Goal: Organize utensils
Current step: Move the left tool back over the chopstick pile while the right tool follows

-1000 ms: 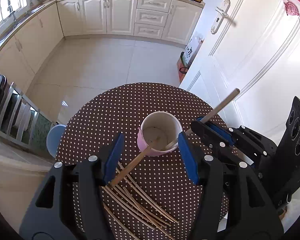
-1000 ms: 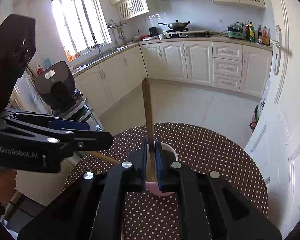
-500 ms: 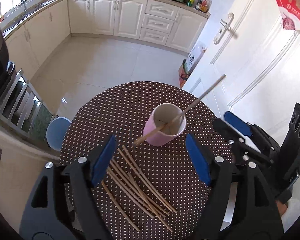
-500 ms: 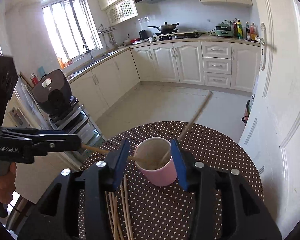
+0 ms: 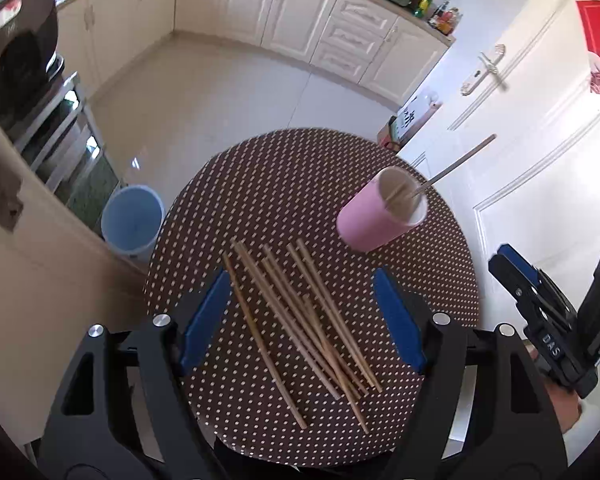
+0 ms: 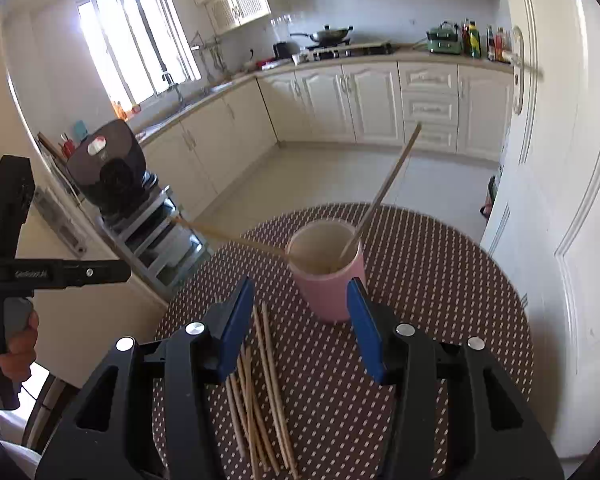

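Observation:
A pink cup (image 5: pixel 380 216) (image 6: pixel 328 272) stands on the round brown polka-dot table (image 5: pixel 284 184) (image 6: pixel 440 280). Two chopsticks lean in the cup, one to the right (image 6: pixel 384 188) (image 5: pixel 460 162), one to the left (image 6: pixel 228 236). Several loose wooden chopsticks (image 5: pixel 300 320) (image 6: pixel 260 380) lie in a fan on the table in front of the cup. My left gripper (image 5: pixel 300 316) is open and empty above the loose chopsticks. My right gripper (image 6: pixel 300 324) is open and empty, just short of the cup; it also shows at the right edge of the left wrist view (image 5: pixel 540 300).
A light blue bin (image 5: pixel 132 220) stands on the floor left of the table. A metal rack with a black appliance (image 6: pixel 112 168) is beyond it. A white door (image 5: pixel 520 100) is close on the right. Kitchen cabinets (image 6: pixel 380 100) line the far wall.
One second ago both grippers were each shut on a chopstick at the cup. Both have opened, left the chopsticks leaning in the cup, and drawn back; the left now hangs over the loose chopsticks.

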`<state>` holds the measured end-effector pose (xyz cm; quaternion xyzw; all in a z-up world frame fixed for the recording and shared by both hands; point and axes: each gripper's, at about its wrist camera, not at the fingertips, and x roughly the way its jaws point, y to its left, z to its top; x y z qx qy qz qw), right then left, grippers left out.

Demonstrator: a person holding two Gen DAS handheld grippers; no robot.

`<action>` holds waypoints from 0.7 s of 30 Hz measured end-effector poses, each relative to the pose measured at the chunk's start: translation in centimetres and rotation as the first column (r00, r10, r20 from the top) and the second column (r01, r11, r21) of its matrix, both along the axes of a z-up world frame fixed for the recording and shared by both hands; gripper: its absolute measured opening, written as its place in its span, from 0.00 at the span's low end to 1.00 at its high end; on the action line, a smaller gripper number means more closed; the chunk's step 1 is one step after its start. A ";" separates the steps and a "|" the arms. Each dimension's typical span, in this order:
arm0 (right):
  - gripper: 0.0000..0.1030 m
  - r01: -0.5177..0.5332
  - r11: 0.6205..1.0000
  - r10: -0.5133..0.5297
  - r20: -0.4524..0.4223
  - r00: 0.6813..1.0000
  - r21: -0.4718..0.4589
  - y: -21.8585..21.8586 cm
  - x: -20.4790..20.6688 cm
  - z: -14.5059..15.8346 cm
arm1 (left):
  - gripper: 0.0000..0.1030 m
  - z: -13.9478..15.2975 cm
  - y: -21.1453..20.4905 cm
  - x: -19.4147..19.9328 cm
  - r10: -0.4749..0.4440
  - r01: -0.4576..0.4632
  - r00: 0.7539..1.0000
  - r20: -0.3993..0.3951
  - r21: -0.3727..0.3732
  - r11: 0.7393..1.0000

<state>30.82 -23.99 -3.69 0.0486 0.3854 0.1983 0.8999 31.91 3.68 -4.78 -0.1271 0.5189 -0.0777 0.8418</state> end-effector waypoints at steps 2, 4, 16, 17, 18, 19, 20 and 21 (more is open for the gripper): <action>0.45 -0.008 1.000 0.007 -0.022 1.000 -0.014 0.5 -0.4 -0.7 | 0.71 -1.0 0.5 -0.3 0.002 -0.002 1.000 -0.014 -0.003 1.000; 0.45 -0.015 1.000 0.014 -0.044 0.999 -0.021 0.9 -0.7 -1.4 | 0.71 -2.0 0.9 -0.6 0.002 -0.002 1.000 -0.030 0.003 1.000; 0.45 -0.088 0.994 0.072 -0.207 0.976 -0.070 3.8 -1.2 -5.5 | 0.69 -10.1 0.7 -0.2 -0.001 0.006 0.979 -0.202 0.024 1.000; 0.45 -0.091 0.993 0.074 -0.216 0.974 -0.072 4.0 -1.3 -5.7 | 0.67 -10.6 0.7 0.0 0.002 0.004 0.977 -0.213 0.025 1.000; 0.45 -0.097 0.993 0.078 -0.231 0.970 -0.073 4.2 -1.2 -6.1 | 0.62 -11.1 0.6 0.2 0.002 0.003 0.974 -0.225 0.022 1.000; 0.45 -0.107 0.992 0.086 -0.250 0.965 -0.073 4.5 -1.2 -6.5 | 0.57 -11.5 0.6 0.4 0.001 0.004 0.972 -0.235 0.023 1.000; 0.45 -0.114 0.990 0.090 -0.263 0.960 -0.078 4.8 -1.1 -6.9 | 0.55 -12.0 0.5 0.6 0.003 0.005 0.969 -0.248 0.032 0.999; 0.45 -0.118 0.990 0.092 -0.272 0.958 -0.081 5.0 -1.2 -7.1 | 0.52 -12.6 0.5 1.0 0.008 0.002 0.965 -0.263 0.040 0.999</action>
